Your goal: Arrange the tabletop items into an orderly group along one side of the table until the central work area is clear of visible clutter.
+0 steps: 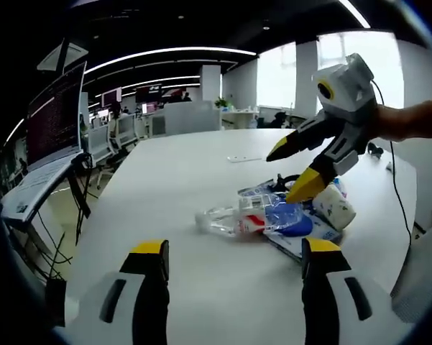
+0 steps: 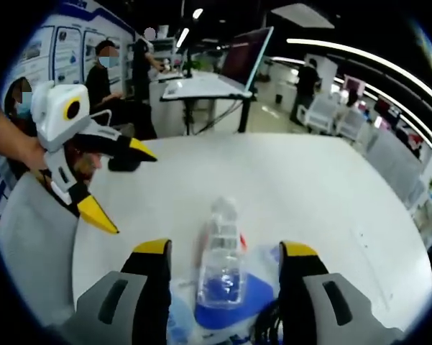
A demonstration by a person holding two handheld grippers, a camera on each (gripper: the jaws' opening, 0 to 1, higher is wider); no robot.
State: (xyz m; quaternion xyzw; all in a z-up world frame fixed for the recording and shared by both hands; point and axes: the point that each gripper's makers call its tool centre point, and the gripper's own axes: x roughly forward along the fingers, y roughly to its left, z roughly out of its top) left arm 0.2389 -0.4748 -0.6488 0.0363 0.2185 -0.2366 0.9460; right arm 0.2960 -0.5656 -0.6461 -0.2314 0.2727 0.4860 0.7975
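Above the white table (image 1: 180,187), both tools spread wide: right tool (image 1: 296,172) over the plastic bottle (image 1: 244,218), left tool (image 2: 122,192) hovering.

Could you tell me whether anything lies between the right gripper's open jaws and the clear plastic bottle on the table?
Nothing visible does. In the right gripper view the bottle lies lengthwise straight ahead of the right gripper, on a blue packet. The left gripper hangs off to the side, clear of it.

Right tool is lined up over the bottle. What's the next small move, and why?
Probably ease the right tool down and close on the clear bottle. The bottle lies on its side between that tool's open jaws, atop a blue packet in the table's middle. The left tool hangs open off to the side, clear.
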